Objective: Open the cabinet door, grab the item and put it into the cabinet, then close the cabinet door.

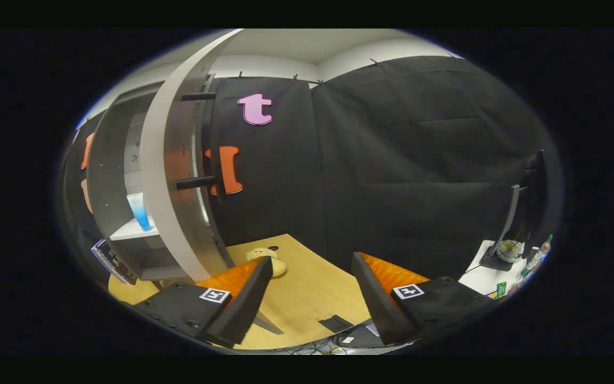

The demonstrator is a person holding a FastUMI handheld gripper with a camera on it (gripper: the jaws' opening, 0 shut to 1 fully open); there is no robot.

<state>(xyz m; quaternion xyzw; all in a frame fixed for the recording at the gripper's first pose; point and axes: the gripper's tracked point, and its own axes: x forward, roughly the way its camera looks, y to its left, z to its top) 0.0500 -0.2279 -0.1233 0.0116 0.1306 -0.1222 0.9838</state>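
With its fingers spread wide and holding nothing, the gripper [312, 264] hangs above the table [307, 298]. Door [171, 176] stands open; toy [267, 258] lies by the left finger, outside the cabinet [110, 176].

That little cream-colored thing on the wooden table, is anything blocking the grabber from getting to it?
Nothing visible does. The gripper hangs open above the table, and the cream item lies just ahead of its left finger, beside the foot of the open cabinet door. Only bare tabletop lies between.

Recording booth, black cloth wall [419, 160], wooden table [307, 293], open cabinet [126, 176]
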